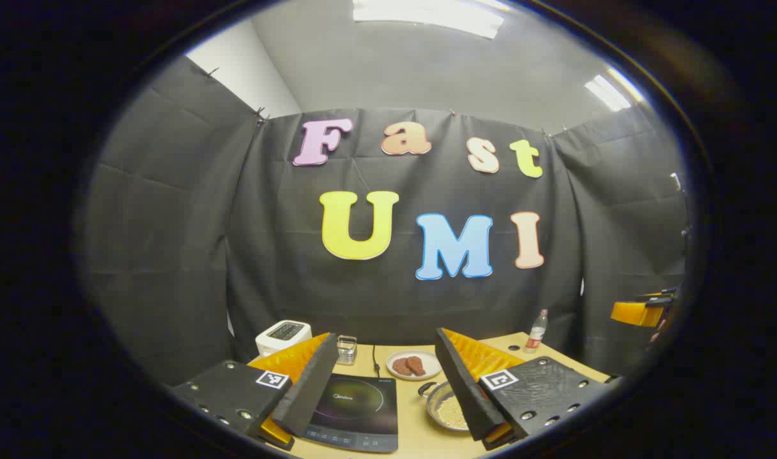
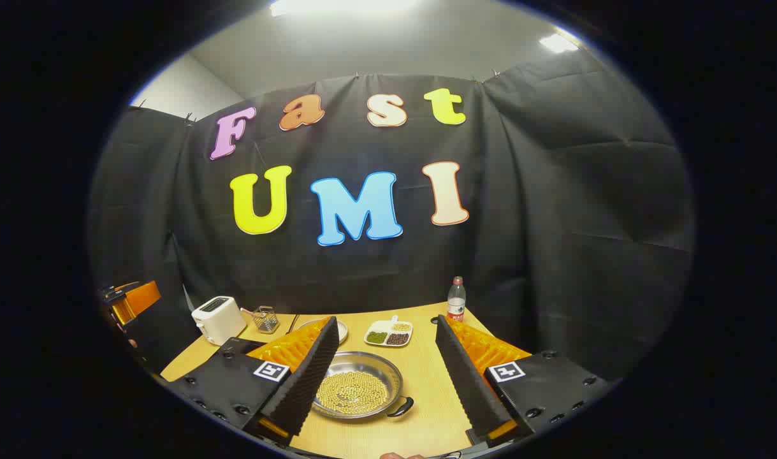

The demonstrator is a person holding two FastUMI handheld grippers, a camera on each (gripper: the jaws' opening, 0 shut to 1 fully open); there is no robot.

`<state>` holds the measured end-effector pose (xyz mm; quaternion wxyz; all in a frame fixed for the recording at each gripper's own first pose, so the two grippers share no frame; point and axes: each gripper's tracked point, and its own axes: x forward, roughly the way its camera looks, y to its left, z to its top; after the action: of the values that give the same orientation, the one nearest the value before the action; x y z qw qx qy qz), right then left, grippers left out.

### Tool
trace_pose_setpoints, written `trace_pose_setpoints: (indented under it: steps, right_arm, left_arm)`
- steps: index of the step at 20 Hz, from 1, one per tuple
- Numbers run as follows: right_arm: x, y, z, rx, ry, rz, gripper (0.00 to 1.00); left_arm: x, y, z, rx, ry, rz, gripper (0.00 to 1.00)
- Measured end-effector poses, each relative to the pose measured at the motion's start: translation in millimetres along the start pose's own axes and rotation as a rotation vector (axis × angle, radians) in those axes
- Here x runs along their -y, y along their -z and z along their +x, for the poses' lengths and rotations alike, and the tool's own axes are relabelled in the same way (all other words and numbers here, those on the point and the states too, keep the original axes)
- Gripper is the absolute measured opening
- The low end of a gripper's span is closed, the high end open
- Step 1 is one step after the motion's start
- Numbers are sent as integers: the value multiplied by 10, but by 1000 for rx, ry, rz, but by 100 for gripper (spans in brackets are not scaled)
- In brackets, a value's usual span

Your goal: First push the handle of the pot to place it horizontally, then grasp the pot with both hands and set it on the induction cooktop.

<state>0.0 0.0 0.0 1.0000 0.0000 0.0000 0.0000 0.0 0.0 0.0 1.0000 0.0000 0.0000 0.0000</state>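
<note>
The pot (image 2: 357, 386), a shallow metal pan filled with pale beans, is seen on the wooden table (image 2: 426, 389) in the right gripper view, its dark handle (image 2: 401, 407) turned toward the camera. The right gripper (image 2: 388, 373) is held above it, released, its fingers spread wide and touching nothing. In the left gripper view the left gripper (image 1: 388, 382) is likewise released, held above the induction cooktop (image 1: 356, 408), beside which the pot (image 1: 445, 408) stands
</note>
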Motion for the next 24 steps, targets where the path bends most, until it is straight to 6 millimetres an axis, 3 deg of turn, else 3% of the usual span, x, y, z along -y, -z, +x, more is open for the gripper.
trace_pose_setpoints:
  steps: [11,24]
  right_arm:
    - [-96,122,21,-35,-11,-9,98]
    - [-186,201,3,-67,-26,-17,96]
  left_arm:
    - [61,-26,-41,4,8,8,89]
    - [-16,210,-42,-41,12,1,89]
